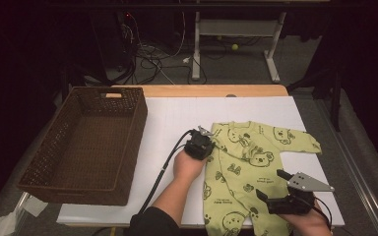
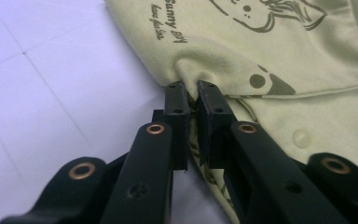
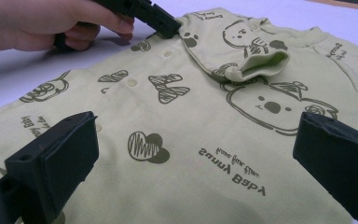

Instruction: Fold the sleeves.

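At the far left of the table (image 1: 177, 110) stands a brown woven basket (image 1: 86, 142), well apart from the cloth. To its right, the left gripper (image 1: 207, 143) is at the left edge of the green baby romper (image 1: 246, 167), near the folded sleeve. Its jaws are closed on a small fold of that fabric (image 2: 193, 70), which is bunched between the tips. The romper lies flat on the white surface, at the right half of the table. At the near right, the right gripper (image 1: 273, 184) hovers over the lower part of the romper with jaws wide apart and nothing between them.
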Motion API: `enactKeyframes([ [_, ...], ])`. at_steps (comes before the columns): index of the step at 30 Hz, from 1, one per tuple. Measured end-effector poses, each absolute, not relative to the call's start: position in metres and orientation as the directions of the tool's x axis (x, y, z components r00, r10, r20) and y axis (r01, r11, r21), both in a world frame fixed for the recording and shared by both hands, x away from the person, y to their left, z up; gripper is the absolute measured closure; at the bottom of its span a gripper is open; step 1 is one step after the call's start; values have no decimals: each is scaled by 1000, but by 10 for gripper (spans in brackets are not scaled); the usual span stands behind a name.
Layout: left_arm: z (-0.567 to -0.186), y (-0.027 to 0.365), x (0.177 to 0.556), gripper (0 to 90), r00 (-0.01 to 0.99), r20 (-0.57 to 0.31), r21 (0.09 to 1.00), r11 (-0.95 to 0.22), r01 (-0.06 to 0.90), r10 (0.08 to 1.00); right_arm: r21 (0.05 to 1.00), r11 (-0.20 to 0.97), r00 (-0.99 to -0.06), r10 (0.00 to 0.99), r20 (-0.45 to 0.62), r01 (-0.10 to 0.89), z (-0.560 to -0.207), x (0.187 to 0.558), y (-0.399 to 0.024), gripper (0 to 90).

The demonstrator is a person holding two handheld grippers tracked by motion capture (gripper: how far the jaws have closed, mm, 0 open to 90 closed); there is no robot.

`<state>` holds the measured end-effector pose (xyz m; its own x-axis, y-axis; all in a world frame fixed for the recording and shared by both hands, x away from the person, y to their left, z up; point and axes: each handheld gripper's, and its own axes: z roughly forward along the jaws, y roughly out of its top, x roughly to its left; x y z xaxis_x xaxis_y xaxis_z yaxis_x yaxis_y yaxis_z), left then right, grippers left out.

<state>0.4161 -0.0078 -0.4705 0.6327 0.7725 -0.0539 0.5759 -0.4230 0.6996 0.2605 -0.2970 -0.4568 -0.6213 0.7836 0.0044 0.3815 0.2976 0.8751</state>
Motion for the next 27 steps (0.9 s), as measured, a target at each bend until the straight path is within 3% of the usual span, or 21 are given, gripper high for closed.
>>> enactKeyframes([
  [4, -469, -2, 416, 811, 619, -23, 690, -435, 578, 785, 877, 294, -621, 784, 8, 381, -457, 261, -298, 6],
  [17, -470, 36, 411, 806, 579, -46, 694, -391, 605, 814, 874, 299, -616, 788, 0, 383, -457, 260, -298, 6],
  [19, -471, 39, 411, 740, 569, -78, 691, -367, 623, 819, 873, 299, -614, 789, 0, 384, -457, 260, -298, 7],
  [23, -468, 41, 399, 471, 571, -72, 700, -367, 613, 818, 875, 295, -611, 792, 1, 383, -456, 260, -300, 7],
  [27, -466, 45, 373, 436, 643, -101, 702, -403, 587, 760, 877, 289, -609, 793, 6, 385, -457, 260, -300, 7],
])
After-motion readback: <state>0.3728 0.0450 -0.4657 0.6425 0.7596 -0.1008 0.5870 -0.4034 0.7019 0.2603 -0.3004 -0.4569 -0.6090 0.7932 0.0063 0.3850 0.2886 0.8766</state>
